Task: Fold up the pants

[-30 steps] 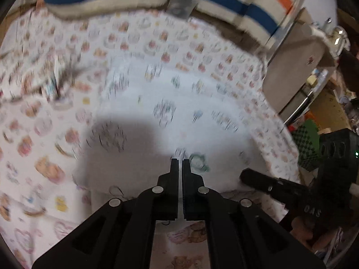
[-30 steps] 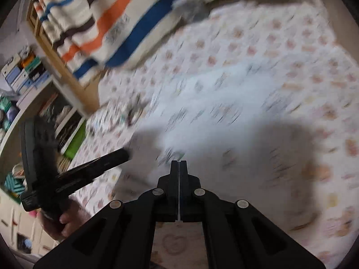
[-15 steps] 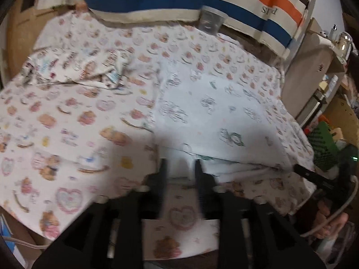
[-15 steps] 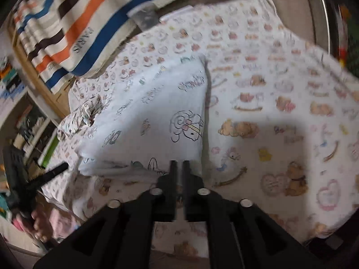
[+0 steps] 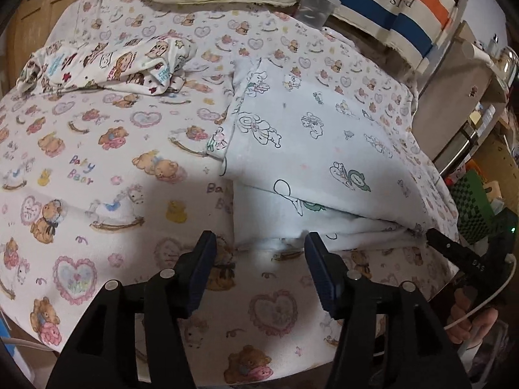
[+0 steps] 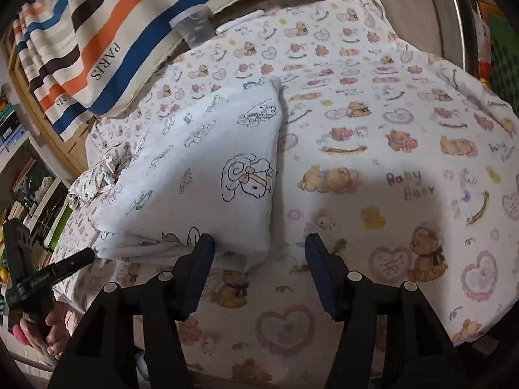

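The white pants (image 5: 311, 149) with cartoon drawings lie folded flat on the bear-print sheet (image 5: 97, 168). My left gripper (image 5: 259, 243) hovers at their near-left corner with its jaws opening. The cloth edge lies just ahead of the gap, and neither pad presses on it. In the right wrist view the pants (image 6: 201, 175) stretch away to the left. My right gripper (image 6: 259, 243) is at their near-right corner, jaws likewise opening, and grips nothing. Each gripper shows in the other's view: the right gripper (image 5: 454, 253) at the right edge, the left gripper (image 6: 74, 261) at the left.
A crumpled printed garment (image 5: 113, 61) lies at the far left of the sheet. Along the back stand a striped "PARIS" cloth (image 6: 107, 48) and a clear plastic cup (image 5: 316, 6). Shelving (image 6: 29, 175) and a cabinet (image 5: 454, 97) flank the bed.
Both grippers were shut over the pants a second ago and have since opened and let go. Both have drawn back toward the near edge, and the pants now lie folded.
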